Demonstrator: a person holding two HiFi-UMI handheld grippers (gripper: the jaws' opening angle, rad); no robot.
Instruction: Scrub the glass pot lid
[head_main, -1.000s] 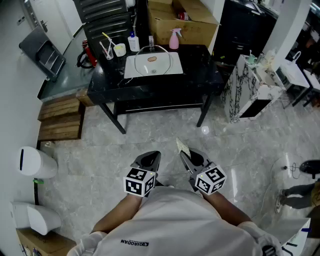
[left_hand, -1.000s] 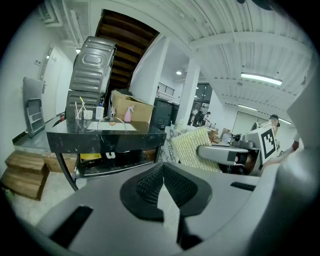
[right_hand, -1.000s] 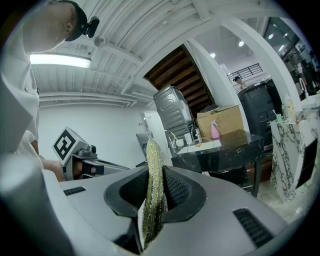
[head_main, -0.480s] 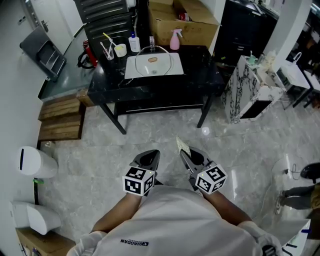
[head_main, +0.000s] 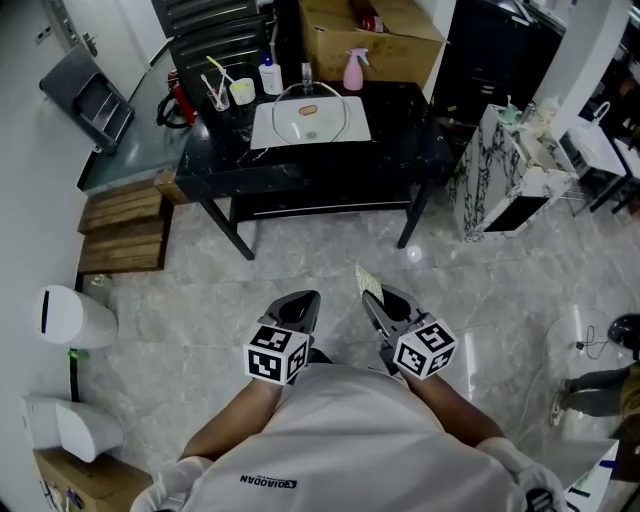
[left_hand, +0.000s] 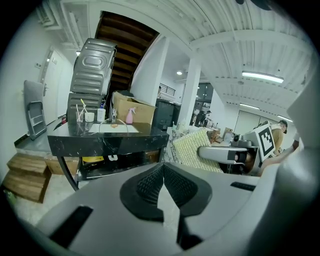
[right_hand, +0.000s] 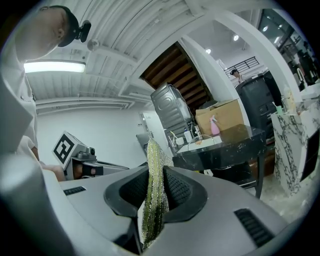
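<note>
Standing approach, seen from the head view and both gripper views.

**Far left:** stacked brown wooden steps (head_main: 120, 228) lie on the pale stone-tile floor (head_main: 200, 320), outside the task.

**Left gripper** (left_hand: 162, 169): the ribbed black pads are clenched tip to tip with nothing between them. It is held low and close to the body, probably kept free to steady the lid later.

**Centre:** a glossy black, faintly veined surface on dark legs (head_main: 400, 125) carries a shallow white rectangular basin (head_main: 268, 133). The clear domed glass pot lid (head_main: 335, 112) rests in the basin, its thin rim and small brownish knob just discernible. The lid is well apart from both grippers, so scrubbing has not begun. The basin presumably contains water and suds. A pale cup of long-handled brushes (head_main: 239, 94) stands behind the basin to the left, and a pink spray bottle (head_main: 353, 73) to the right.

**Right gripper** (right_hand: 156, 169): the jaws are grasping a flat yellow-green scouring pad with a coarse glittering weave (right_hand: 151, 220). The pad is pinched edge-on, so most of it stands proud of the tips and a broad abrasive face is left exposed for rubbing the smooth glass.

**Far right:** a white, marble-patterned cabinet (head_main: 500, 175).
</note>
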